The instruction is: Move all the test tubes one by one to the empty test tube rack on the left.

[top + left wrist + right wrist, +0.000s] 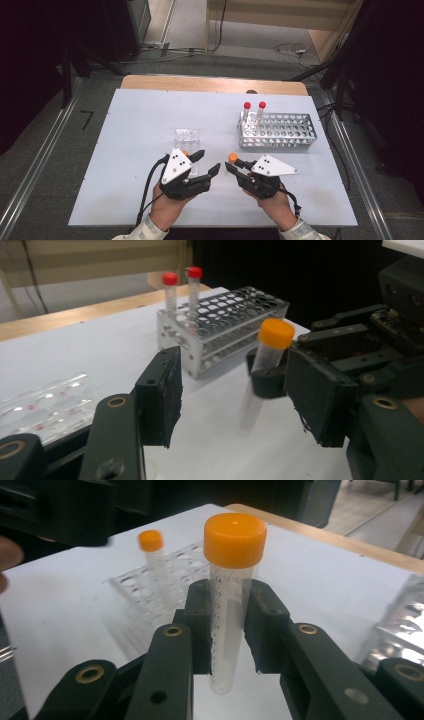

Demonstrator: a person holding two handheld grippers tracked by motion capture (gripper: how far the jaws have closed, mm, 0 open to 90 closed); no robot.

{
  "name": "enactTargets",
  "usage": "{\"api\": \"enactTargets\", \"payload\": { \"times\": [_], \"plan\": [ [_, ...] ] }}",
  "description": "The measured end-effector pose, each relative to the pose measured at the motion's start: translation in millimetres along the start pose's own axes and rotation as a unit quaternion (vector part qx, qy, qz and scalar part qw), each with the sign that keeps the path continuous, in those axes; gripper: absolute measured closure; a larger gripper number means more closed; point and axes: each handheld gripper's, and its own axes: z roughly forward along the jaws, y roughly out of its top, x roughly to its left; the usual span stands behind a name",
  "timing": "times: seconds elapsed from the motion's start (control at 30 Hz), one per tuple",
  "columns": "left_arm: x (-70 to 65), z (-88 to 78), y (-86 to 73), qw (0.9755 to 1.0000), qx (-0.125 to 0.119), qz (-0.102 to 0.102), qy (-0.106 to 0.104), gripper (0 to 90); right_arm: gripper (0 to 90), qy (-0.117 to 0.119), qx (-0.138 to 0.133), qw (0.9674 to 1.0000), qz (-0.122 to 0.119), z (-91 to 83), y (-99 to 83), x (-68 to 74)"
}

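The right gripper [227, 630] clamps the orange-capped tube [231, 595] upright, long axis near vertical, directly between the half-open, empty jaws of the left gripper [240, 390], which flank it without touching.

rack [278, 131]: table [125, 190] right-rear | two tubes [254, 116]: in rack's left end

Bare table [140, 125] lies open leftward; the metal rack [280, 131] apparently blocks the right-rear.
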Motion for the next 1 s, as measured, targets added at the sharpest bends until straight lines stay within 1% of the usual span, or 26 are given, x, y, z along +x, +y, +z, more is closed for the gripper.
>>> {"api": "enactTargets", "payload": {
  "times": [0.13,0.2,0.3,0.37,0.6,0.63,0.7,0.73,0.77,0.8,0.83,0.93,1.0],
  "plan": [
    [-5.6,5.9,-2.4,0.9999,0.01,0.008,-0.01,43.8,71.1,0.015,0.009,0.9998,-0.008,7.8,-2.7,11.6],
    [-7.2,8.0,-3.4,0.9998,0.014,0.01,-0.012,44.4,71.1,0.018,0.009,0.9997,-0.009,8.9,-2.9,13.2],
    [-8.1,10.0,-4.7,0.9996,0.018,0.013,-0.016,47.3,71.0,0.024,0.009,0.9995,-0.019,11.0,-2.9,19.1],
    [-8.6,10.7,-5.1,0.9996,0.019,0.013,-0.016,47.5,71.1,0.024,0.01,0.9995,-0.019,11.1,-2.9,20.3],
    [-9.3,13.0,-7.2,0.9995,0.02,0.013,-0.021,53.8,71.1,0.03,0.007,0.9993,-0.023,12.1,-2.4,25.8],
    [-9.1,13.3,-7.6,0.9995,0.019,0.012,-0.021,57.1,71.0,0.03,0.006,0.9993,-0.024,11.8,-2.1,26.5],
    [-8.6,13.5,-8.2,0.9995,0.02,0.01,-0.022,58.1,71.1,0.03,0.005,0.9992,-0.024,11.7,-2.0,26.5],
    [-8.4,13.6,-8.3,0.9995,0.02,0.01,-0.023,61.3,71.1,0.029,0.004,0.9993,-0.024,11.4,-2.0,26.3],
    [-8.4,13.6,-8.3,0.9995,0.02,0.009,-0.023,61.3,71.1,0.029,0.004,0.9993,-0.024,11.4,-2.0,26.3],
    [-8.4,13.6,-8.3,0.9995,0.02,0.01,-0.022,63.9,71.1,0.03,0.004,0.9993,-0.023,11.4,-1.9,26.2],
    [-8.4,13.6,-8.4,0.9995,0.02,0.011,-0.022,63.9,71.0,0.03,0.004,0.9993,-0.023,11.4,-1.9,26.2],
    [-8.4,12.9,-8.2,0.9995,0.017,0.014,-0.021,68.6,71.0,0.03,0.003,0.9993,-0.02,11.1,-1.6,26.5],
    [-8.4,12.4,-7.8,0.9995,0.016,0.014,-0.022,69.1,70.7,0.031,0.003,0.9993,-0.02,10.8,-1.5,26.8]
  ]
}}
